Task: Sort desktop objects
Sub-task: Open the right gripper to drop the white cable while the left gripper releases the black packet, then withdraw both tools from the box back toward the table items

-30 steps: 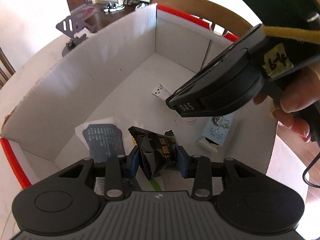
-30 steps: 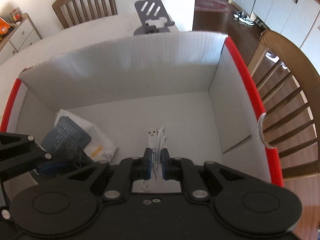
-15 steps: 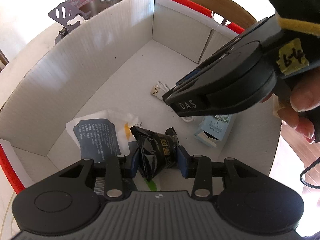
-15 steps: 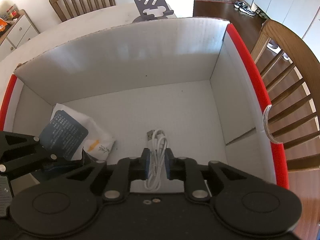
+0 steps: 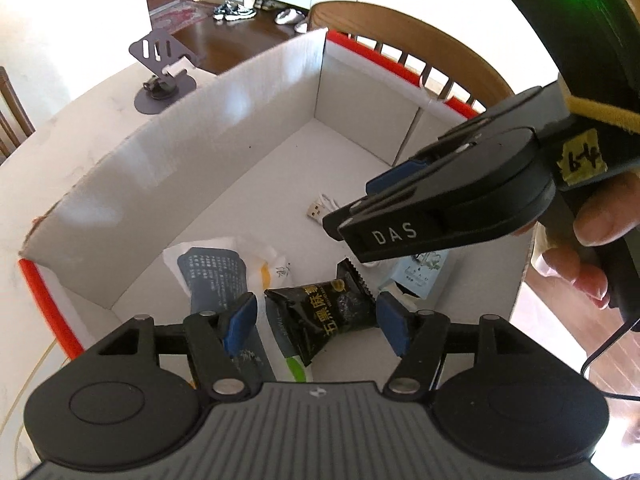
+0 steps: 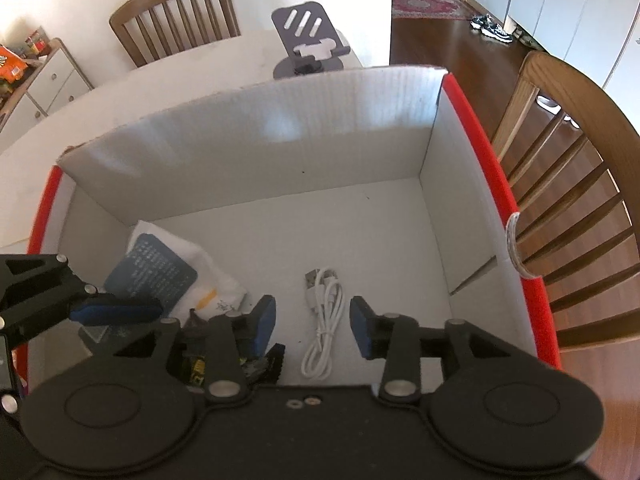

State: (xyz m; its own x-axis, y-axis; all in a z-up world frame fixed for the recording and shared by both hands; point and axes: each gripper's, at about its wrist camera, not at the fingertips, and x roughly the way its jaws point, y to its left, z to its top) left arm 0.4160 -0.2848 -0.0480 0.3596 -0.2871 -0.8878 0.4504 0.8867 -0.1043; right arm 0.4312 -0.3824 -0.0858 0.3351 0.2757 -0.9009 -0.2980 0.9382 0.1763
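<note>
Both grippers hang over a white cardboard box (image 5: pixel 168 168) with red edges (image 6: pixel 504 184). My left gripper (image 5: pixel 316 322) has its jaws opening; a black snack packet (image 5: pixel 320 316) lies below between the blue pads, clear of both. My right gripper (image 6: pixel 312 326) also has its jaws opening, and a coiled white USB cable (image 6: pixel 326 320) lies on the box floor between its pads, untouched. In the left wrist view the right gripper (image 5: pixel 440 208) crosses the upper right, held by a hand (image 5: pixel 592 240). The left gripper's finger (image 6: pixel 116 310) shows at the left of the right wrist view.
A white pouch with a dark blue label (image 5: pixel 216 276) (image 6: pixel 156 276) and a pale blue carton (image 5: pixel 420 276) also lie in the box. A grey phone stand (image 5: pixel 164 68) (image 6: pixel 308 44) sits on the white table behind it. Wooden chairs (image 6: pixel 572 184) stand around the table.
Both grippers opened. The black packet dropped out of the left pads onto the box contents, and the white cable fell from the right pads to the box floor. The left gripper rose slightly.
</note>
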